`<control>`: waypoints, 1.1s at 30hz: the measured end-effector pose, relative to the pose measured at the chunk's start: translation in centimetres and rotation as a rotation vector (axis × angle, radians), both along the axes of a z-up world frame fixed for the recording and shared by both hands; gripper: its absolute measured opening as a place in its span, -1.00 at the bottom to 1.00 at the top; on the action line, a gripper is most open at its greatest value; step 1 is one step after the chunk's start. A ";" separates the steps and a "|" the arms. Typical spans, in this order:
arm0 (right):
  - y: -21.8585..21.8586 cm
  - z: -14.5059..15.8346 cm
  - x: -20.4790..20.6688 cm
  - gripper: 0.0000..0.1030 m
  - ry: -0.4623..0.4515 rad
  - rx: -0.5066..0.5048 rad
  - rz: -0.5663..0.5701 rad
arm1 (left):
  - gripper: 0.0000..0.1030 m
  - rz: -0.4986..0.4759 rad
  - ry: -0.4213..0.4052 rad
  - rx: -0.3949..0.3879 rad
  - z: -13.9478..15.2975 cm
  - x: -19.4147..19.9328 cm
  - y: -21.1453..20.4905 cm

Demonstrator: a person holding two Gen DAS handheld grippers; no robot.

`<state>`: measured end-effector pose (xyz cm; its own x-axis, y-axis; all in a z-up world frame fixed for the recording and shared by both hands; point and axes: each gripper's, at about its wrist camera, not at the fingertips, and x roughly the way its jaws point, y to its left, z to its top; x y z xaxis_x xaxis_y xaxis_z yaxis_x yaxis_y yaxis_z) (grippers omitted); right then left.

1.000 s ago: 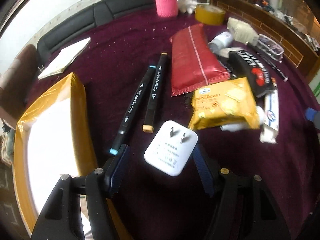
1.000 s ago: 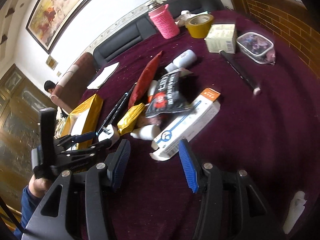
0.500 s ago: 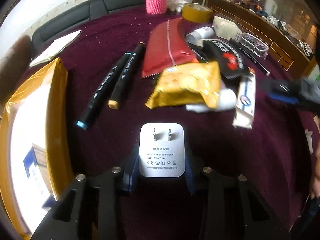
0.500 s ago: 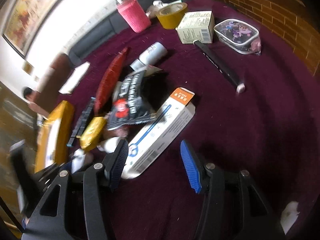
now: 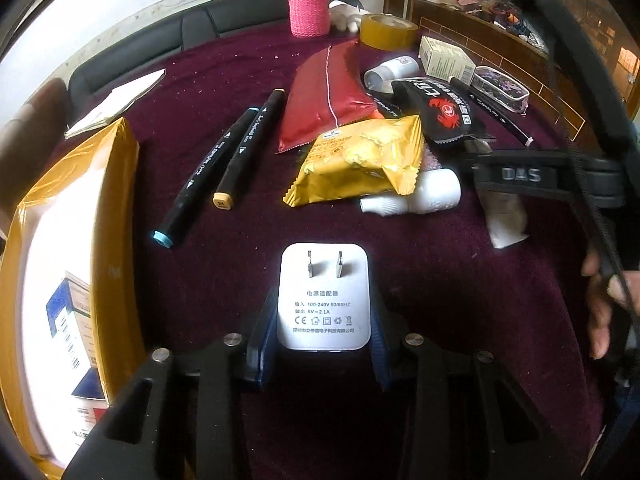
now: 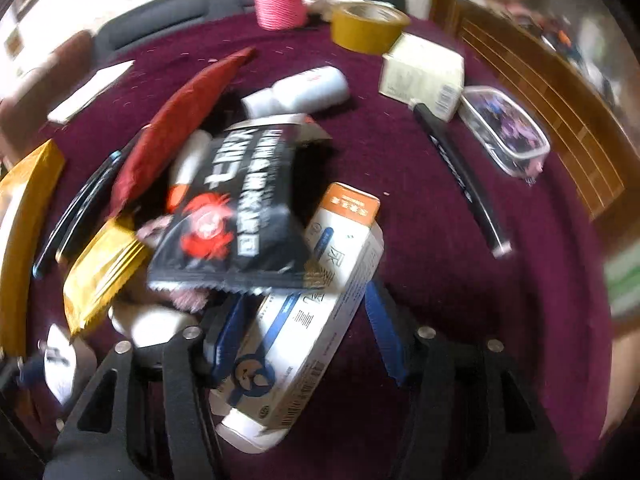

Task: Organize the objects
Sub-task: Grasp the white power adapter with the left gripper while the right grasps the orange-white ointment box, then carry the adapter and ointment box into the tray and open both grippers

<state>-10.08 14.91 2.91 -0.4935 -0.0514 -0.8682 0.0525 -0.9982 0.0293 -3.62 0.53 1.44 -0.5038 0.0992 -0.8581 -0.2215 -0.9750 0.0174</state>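
My left gripper [image 5: 322, 308] is shut on a white power adapter [image 5: 323, 280]; its prongs face up and both blue pads press its sides just above the maroon tablecloth [image 5: 440, 288]. My right gripper [image 6: 306, 296] straddles a long white box with an orange end [image 6: 320, 320]. Its jaws are closing, and a gap still shows at the right pad. A black crab-print packet [image 6: 236, 208] lies over the box's far end. In the left wrist view the right gripper [image 5: 520, 176] reaches in from the right.
Two black markers [image 5: 224, 160], a yellow snack packet [image 5: 360, 160], a red packet [image 5: 324, 96] and a white bottle [image 5: 420, 196] crowd the middle. A yellow parcel [image 5: 60, 260] lies left. A pink-sleeved cup [image 5: 310, 4], tape roll [image 5: 386, 30], small carton [image 5: 444, 58], clear case [image 6: 504, 132] and pen [image 6: 460, 176] stand beyond.
The left jaws closed onto the adapter and have since kept still. The right gripper tipped down and moved onto the white box, its jaws narrowing around it.
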 end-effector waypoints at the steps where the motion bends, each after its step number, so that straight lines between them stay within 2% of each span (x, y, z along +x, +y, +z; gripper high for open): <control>1: 0.2 0.2 0.4 -0.40 0.007 -0.012 0.015 | -0.34 0.000 0.002 0.003 0.0 0.0 0.0; 2: 0.6 0.4 0.8 -0.49 0.009 -0.023 0.030 | -0.34 0.000 0.004 0.008 0.0 0.1 -0.1; 5: 2.3 0.8 2.2 -0.49 0.034 -0.054 0.035 | -0.34 -0.003 0.005 0.028 0.0 0.3 -0.3; 8: 4.3 1.2 3.9 -0.49 0.055 -0.131 0.019 | -0.34 -0.007 -0.003 0.068 0.3 0.5 -0.6; 14: 5.2 2.1 6.7 -0.48 0.094 -0.238 0.000 | -0.34 -0.012 0.016 0.100 1.5 1.5 -0.6; 24: 3.3 4.0 7.2 -0.48 0.148 -0.306 0.029 | -0.34 -0.001 0.072 0.184 4.5 3.8 -2.6; 33: -1.4 6.1 8.3 -0.48 0.170 -0.373 0.154 | -0.34 0.072 0.130 0.261 6.8 5.6 -7.1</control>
<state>-1.75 13.51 9.04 -0.5898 -0.4300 -0.6836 0.2350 -0.9012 0.3641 2.00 -6.62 8.25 -0.6218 0.2683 -0.7358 -0.1644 -0.9633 -0.2123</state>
